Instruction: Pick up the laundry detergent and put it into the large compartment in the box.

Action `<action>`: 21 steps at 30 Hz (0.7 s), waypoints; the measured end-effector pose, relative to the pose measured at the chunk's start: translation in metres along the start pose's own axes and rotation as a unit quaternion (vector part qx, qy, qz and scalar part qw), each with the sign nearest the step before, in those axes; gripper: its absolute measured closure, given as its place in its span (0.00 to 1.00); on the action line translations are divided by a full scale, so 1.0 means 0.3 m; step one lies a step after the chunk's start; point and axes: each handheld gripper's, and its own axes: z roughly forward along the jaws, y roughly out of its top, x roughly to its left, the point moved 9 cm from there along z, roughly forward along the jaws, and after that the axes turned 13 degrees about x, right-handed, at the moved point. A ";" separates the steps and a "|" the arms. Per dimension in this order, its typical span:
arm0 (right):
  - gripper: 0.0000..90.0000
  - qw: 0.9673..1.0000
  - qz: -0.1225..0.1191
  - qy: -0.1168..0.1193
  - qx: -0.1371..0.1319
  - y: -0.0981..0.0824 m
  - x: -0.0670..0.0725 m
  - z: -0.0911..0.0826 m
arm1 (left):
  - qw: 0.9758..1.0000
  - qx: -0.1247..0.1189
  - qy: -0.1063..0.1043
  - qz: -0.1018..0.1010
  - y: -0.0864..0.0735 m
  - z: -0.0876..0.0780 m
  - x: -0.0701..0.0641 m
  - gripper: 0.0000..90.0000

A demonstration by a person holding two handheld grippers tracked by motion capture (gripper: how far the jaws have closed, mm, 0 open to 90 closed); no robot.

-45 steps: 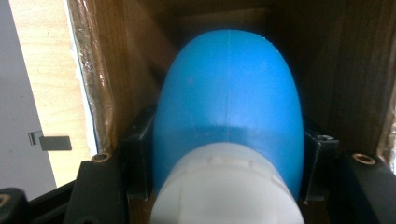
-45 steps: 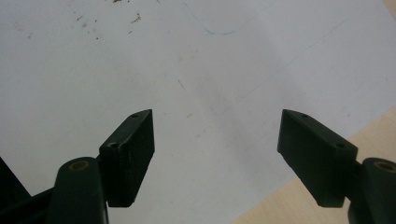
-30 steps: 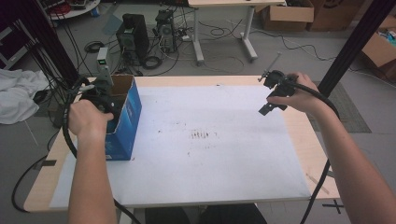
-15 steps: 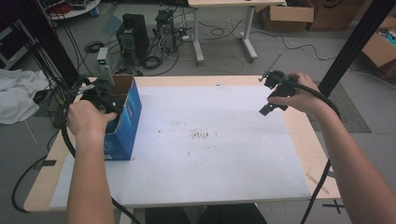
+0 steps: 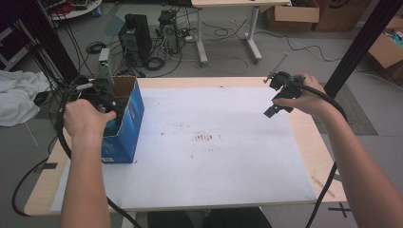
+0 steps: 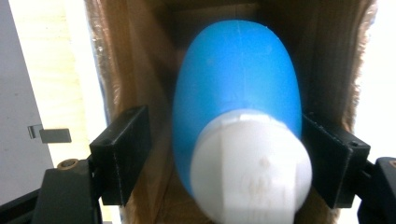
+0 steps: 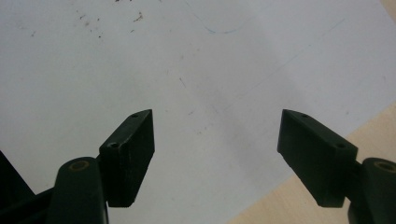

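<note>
One blue bottle (image 6: 238, 88) (white-capped) sits hemmed by the cardboard box (image 5: 124, 126) walls.

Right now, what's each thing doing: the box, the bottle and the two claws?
Box: upright on the table, top open.
Bottle: inside the box, cap on, pointing toward the left claw.
Left claw: over the box, jaws just been opening; the bottle sits between them, a gap at one jaw.
Right claw: open, holding nothing, above the white mat.
</note>
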 end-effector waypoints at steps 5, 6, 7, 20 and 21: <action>0.31 1.000 -0.003 -0.001 -0.001 0.001 0.005 -0.003 | 1.000 -0.003 0.002 0.003 -0.011 -0.028 0.003 0.22; 0.31 1.000 -0.003 -0.001 -0.001 0.002 0.005 -0.004 | 1.000 -0.001 -0.001 0.003 -0.014 -0.034 0.003 0.21; 0.31 1.000 -0.004 -0.001 -0.002 0.002 0.005 -0.005 | 1.000 0.003 -0.004 0.005 -0.017 -0.039 0.003 0.21; 0.31 1.000 -0.005 -0.003 -0.003 0.007 0.013 -0.014 | 0.999 -0.022 -0.002 0.034 -0.037 -0.124 -0.037 0.18; 0.31 1.000 -0.005 -0.003 -0.002 0.007 0.016 -0.018 | 0.999 -0.021 0.003 0.042 -0.041 -0.136 -0.045 0.18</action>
